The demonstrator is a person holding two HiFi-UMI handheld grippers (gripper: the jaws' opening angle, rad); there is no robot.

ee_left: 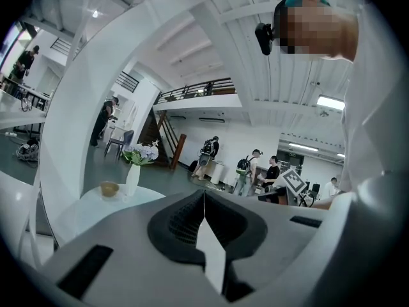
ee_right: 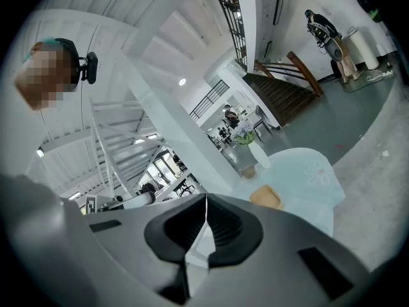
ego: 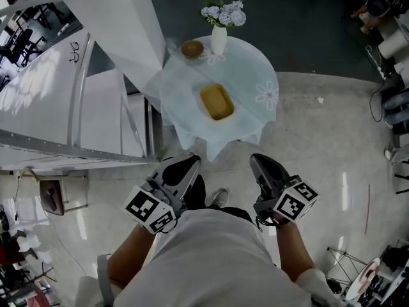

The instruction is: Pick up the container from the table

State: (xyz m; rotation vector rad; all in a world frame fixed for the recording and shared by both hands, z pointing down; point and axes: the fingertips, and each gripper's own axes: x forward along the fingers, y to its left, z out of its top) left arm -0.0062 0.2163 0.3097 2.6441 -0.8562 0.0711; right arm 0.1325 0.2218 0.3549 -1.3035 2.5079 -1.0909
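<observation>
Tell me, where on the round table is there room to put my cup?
The table is barest on its right side, between the yellow container and the rim. A narrower strip lies between the container and the near edge. The far edge is crowded: the bowl and the flower vase stand close together.
</observation>
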